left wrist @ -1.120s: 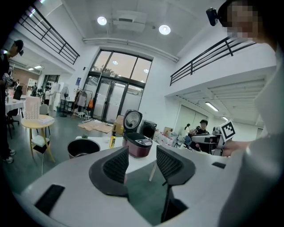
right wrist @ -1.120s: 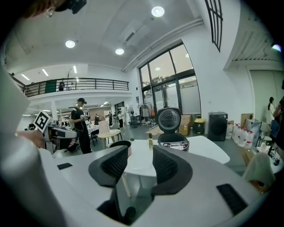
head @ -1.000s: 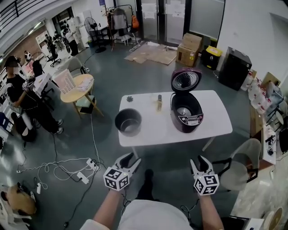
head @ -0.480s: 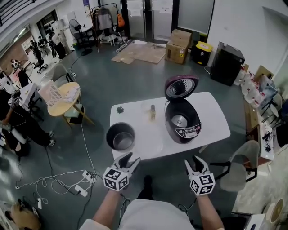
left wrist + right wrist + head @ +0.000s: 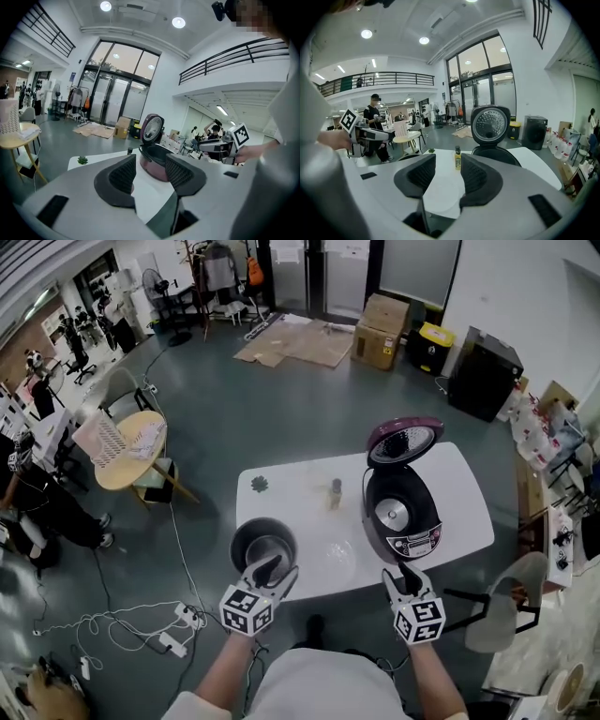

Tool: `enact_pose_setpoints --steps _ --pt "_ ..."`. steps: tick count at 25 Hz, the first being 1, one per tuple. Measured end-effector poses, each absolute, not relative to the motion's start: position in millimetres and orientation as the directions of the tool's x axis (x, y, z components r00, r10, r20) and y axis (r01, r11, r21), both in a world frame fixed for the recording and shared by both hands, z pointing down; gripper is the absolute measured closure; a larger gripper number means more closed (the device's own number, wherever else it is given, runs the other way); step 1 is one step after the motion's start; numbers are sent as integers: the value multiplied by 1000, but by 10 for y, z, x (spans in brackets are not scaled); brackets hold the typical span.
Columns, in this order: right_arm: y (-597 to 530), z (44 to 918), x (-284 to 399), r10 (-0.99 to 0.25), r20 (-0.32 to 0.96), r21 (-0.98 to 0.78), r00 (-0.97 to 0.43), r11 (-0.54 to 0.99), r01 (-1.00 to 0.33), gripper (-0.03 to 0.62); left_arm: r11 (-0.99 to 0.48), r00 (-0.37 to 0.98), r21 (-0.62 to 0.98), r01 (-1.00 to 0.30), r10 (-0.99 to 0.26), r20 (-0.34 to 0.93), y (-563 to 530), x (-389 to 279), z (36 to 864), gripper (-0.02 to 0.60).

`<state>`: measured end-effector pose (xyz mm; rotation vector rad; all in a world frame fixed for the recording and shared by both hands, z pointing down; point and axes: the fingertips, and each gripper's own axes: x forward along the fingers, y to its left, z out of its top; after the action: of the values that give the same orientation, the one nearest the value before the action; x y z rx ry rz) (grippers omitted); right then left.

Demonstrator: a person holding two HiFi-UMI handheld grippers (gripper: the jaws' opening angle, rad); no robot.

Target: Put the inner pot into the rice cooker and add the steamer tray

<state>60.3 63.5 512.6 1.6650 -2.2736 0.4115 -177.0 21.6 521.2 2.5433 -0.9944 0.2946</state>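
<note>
- The left gripper [image 5: 269, 568] has come forward from well short of the table [image 5: 300, 504] to just before the inner pot's near rim; its jaws stand part open with nothing held, only table and cooker showing beyond the pads.
- The right gripper [image 5: 405, 576] has advanced alongside it to the table's near edge, just in front of the rice cooker; its jaws are likewise part open and empty.
- The inner pot [image 5: 263, 542] sits upright on the table's near left corner, not yet gripped; a pale round shape [image 5: 335, 555] beside it may be the steamer tray, though I cannot tell.
- The rice cooker [image 5: 403, 517] stands with its lid [image 5: 405, 442] raised and no pot inside; the walk-up looks finished, and taking hold of the pot seems the step in hand.
</note>
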Motion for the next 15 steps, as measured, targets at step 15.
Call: enact_pose_setpoints --steps 15 --pt "-202 5291 160 -794 435 -94 -424 428 -899 414 -554 636 312 -771 -671 380 -254 -2092 5435 371"
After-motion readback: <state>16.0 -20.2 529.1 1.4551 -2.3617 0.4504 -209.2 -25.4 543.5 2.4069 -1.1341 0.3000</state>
